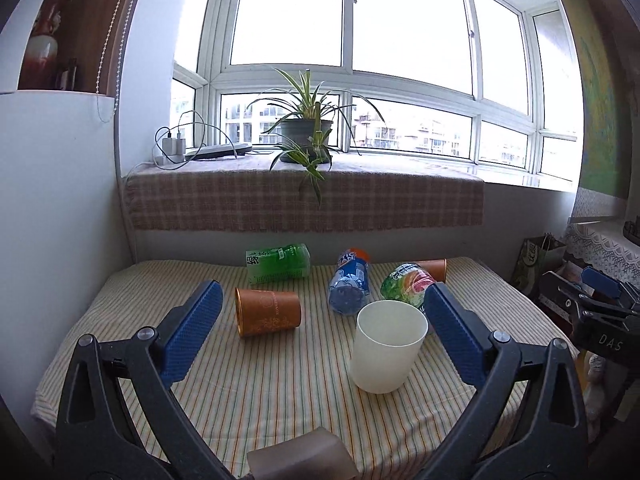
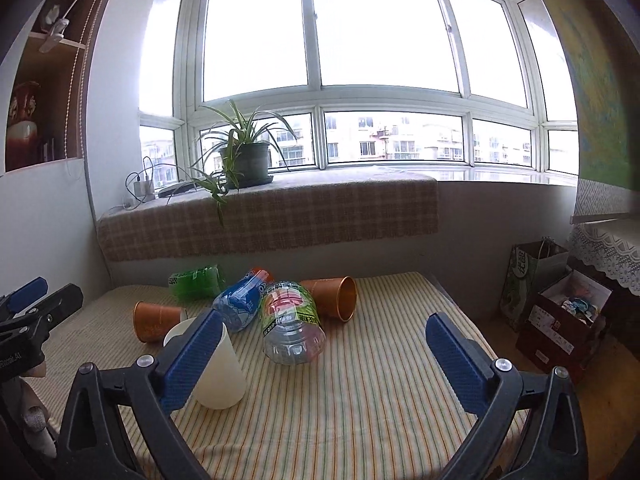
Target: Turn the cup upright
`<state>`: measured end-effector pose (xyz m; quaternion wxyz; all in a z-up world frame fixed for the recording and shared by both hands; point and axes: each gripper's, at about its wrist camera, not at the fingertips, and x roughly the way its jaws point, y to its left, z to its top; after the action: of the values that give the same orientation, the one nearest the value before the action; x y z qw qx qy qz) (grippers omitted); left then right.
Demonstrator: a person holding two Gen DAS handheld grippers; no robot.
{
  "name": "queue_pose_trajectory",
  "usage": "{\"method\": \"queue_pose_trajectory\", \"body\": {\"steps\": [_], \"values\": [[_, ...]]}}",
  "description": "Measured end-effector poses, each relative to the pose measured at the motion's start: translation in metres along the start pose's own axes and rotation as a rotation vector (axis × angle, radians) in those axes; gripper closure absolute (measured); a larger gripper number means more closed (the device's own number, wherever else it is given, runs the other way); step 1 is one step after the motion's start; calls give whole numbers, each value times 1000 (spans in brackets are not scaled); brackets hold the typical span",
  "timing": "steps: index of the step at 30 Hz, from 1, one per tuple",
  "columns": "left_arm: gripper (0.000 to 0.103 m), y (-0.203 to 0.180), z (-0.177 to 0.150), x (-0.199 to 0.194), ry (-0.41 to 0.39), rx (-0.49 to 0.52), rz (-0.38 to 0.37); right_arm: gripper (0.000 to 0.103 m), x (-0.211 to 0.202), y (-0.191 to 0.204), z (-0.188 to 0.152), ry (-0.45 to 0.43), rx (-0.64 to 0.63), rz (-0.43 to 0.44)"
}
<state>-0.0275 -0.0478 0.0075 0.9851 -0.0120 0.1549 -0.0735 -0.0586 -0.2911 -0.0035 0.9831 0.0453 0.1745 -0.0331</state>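
Observation:
A white cup (image 1: 386, 346) stands upright on the striped table, its open mouth up; it also shows in the right wrist view (image 2: 218, 372), partly behind a finger. One copper cup (image 1: 267, 311) lies on its side at centre left, also in the right wrist view (image 2: 156, 321). A second copper cup (image 2: 334, 298) lies on its side further back, its tip showing in the left wrist view (image 1: 434, 269). My left gripper (image 1: 320, 312) is open and empty, above the table in front of the white cup. My right gripper (image 2: 322, 340) is open and empty.
Three plastic bottles lie on the table: green (image 1: 280, 264), blue (image 1: 349, 286) and a clear one with a green-pink label (image 2: 290, 322). A cloth-covered sill with a potted plant (image 1: 306, 128) runs behind. Bags and a box (image 2: 560, 320) stand on the floor at right.

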Motion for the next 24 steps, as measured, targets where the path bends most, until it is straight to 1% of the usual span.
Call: {"method": "queue_pose_trajectory", "body": {"steps": [4,13,24], "values": [[1,-1,1,-5,-5,1,1,0,1,-3,0,7,13,0],[1,-2,4,-10,-21,3,9,0,-2,2,1,-10,3,-1],[1,1,4,-10,-18,-4,20,0,2,3,1,-4,3,-4]]}}
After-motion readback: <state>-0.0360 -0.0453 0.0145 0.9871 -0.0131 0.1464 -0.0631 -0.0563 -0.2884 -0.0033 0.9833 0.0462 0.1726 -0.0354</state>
